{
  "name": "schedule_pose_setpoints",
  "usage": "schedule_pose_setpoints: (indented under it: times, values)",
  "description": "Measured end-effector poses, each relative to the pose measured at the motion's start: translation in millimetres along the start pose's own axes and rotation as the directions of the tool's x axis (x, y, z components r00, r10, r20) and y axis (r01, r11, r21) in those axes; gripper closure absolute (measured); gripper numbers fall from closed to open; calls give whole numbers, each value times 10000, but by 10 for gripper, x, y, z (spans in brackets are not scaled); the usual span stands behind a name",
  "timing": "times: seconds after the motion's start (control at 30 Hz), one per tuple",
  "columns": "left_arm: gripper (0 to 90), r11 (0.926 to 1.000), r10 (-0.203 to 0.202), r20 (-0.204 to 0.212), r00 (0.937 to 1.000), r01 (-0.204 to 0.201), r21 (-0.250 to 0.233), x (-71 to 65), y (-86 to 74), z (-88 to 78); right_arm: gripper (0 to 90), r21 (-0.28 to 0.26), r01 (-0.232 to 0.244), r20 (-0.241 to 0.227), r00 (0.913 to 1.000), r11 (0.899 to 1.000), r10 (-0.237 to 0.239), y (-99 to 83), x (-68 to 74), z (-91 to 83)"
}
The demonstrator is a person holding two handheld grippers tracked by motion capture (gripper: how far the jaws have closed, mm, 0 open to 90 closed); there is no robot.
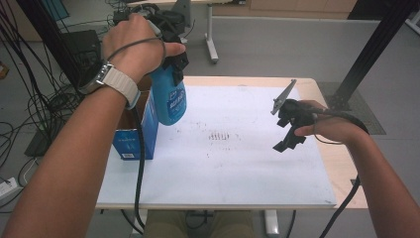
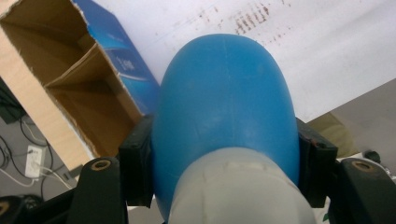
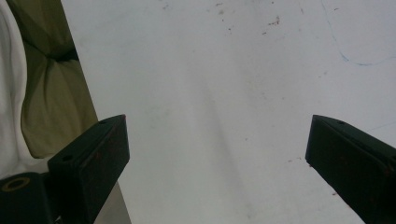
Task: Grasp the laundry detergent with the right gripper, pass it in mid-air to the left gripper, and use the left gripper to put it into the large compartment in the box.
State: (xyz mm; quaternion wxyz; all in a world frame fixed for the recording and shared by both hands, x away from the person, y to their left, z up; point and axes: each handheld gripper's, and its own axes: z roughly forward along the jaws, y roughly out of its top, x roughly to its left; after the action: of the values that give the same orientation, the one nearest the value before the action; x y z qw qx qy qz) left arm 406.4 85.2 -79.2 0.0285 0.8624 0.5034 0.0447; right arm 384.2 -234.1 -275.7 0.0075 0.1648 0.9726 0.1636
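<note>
High view: one blue bottle hanging in the air above the left part of the white board, clamped near its top by the left gripper and carried by the left hand; lower end of the bottle just above and beside the one open blue carton, which stands at the board's left edge. Same view: right gripper held over the right half of the board by the right hand, well apart from the bottle, with a grey three-cornered plate on top. Two grippers, two forearms, one bottle, one carton, one board, one patch of dark smudges near the board's middle. Left gripper view: the pinch up close, with black pads pressed against both flanks of the blue body, a whitish neck or cap of the bottle nearest the lens, and the carton's brown inside split by cardboard dividers, a detail not plain from above. Right gripper view: two black fingers spread wide with nothing between them, bare white board surface beneath, a faint blue pen line on it, and olive cloth past the board's edge.
</note>
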Motion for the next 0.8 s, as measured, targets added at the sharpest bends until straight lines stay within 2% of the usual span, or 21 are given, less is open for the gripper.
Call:
schedule_pose_setpoints:
  times: [0.27, 0.33, 0.43, 0.53, 0.67, 0.77, 0.8]
  values:
    - [376, 9981, -571, -85, 9983, 572, 217, 60, 3, -59, 68, 24, 24, 51, 10000, 10000, -24, 4, -20, 3]
    - [376, 9964, -832, -17, 9965, 832, 134, 74, 1, -75, 68, 19, 22, 52, 10000, 10000, -22, 5, -26, -4]
    - [376, 9943, -1029, 57, 9947, 1027, 289, 102, 7, -104, 68, -19, 41, 66, 10000, 10000, -41, 6, -36, -18]
    - [376, 9914, -1302, 102, 9914, 1301, 153, 140, 10, -133, 68, -7, 64, 82, 9999, 10000, -64, 5, -46, -34]
    - [376, 9873, -1565, 45, 9877, 1563, 295, 204, 18, -166, 67, -65, 75, 150, 9999, 10000, -74, -4, -75, -50]
    - [376, 9864, -1590, -27, 9873, 1590, 427, 266, 23, -190, 67, -90, 25, 150, 9999, 10000, -24, -14, -99, -48]
    - [376, 9839, -1742, -8, 9847, 1741, 408, 293, 22, -202, 67, -115, 6, 134, 9999, 9999, -4, -17, -110, -43]
